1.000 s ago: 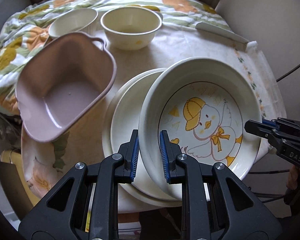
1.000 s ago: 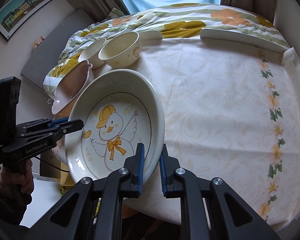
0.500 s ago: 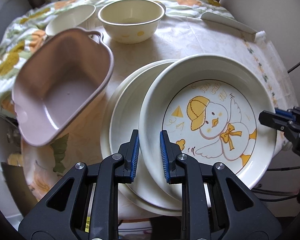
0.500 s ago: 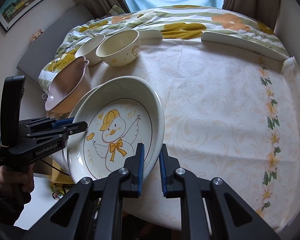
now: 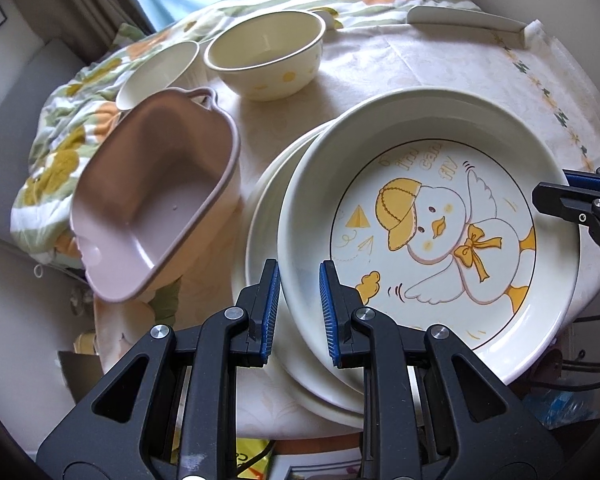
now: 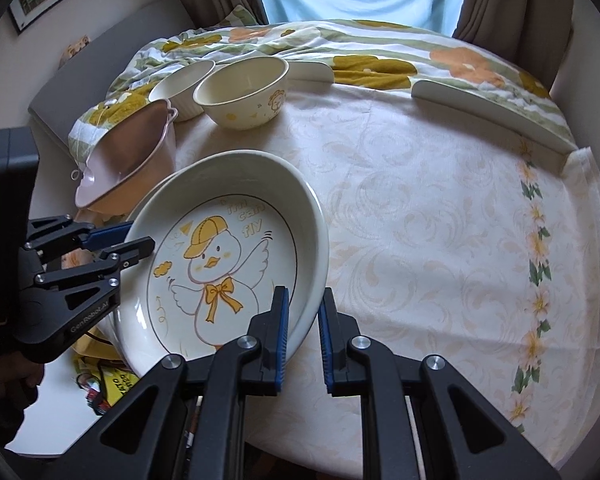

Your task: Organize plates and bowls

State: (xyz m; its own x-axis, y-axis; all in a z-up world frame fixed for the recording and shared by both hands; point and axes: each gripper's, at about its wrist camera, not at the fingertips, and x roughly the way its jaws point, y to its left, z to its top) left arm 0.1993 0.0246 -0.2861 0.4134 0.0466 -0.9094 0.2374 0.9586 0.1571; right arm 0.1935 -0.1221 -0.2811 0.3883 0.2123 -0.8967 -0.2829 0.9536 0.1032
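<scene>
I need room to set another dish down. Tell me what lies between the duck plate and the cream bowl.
Only bare tablecloth lies between the duck plate and the cream bowl; the right wrist view shows it best.

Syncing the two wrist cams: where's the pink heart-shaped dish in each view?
Left wrist: pink heart-shaped dish, left of centre, tilted, beside the plate stack.
Right wrist: same dish, upper left, above the left gripper.
Shared landmark: duck plate, with the cream bowl behind it in both.
</scene>
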